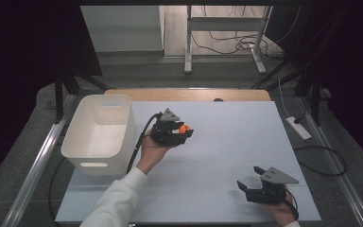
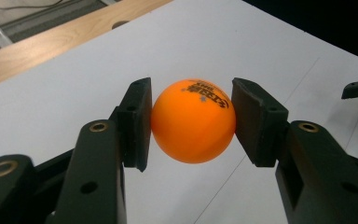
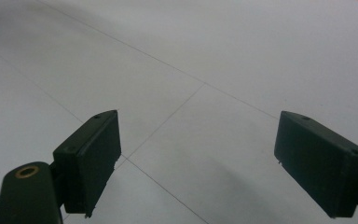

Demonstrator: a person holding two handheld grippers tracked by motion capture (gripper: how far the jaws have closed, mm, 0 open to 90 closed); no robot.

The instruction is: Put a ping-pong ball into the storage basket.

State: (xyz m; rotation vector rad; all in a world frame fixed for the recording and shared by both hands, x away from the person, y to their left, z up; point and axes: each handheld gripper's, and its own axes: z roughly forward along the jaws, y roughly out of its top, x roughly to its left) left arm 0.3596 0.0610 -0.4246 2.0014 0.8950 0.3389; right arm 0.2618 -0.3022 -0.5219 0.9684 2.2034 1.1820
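Observation:
An orange table-tennis ball (image 2: 193,121) with dark print on top sits pinched between the two black pads of my left gripper (image 2: 191,123), held above the white tabletop. In the high view the same ball (image 1: 183,128) shows as an orange dot at the tip of the left gripper (image 1: 185,131), just right of the white bin. My right gripper (image 1: 249,177) rests low near the table's front right, jaws wide apart. Between its fingers (image 3: 91,158) lies only bare white surface, and the right gripper (image 3: 198,163) holds nothing.
A white plastic bin (image 1: 99,134) with handle slots stands at the table's left side, its inside bare. The white table sheet (image 1: 227,142) ends at a wooden strip (image 1: 189,94) at the back. Metal rails, cables and a power strip (image 1: 298,127) lie beyond the edges.

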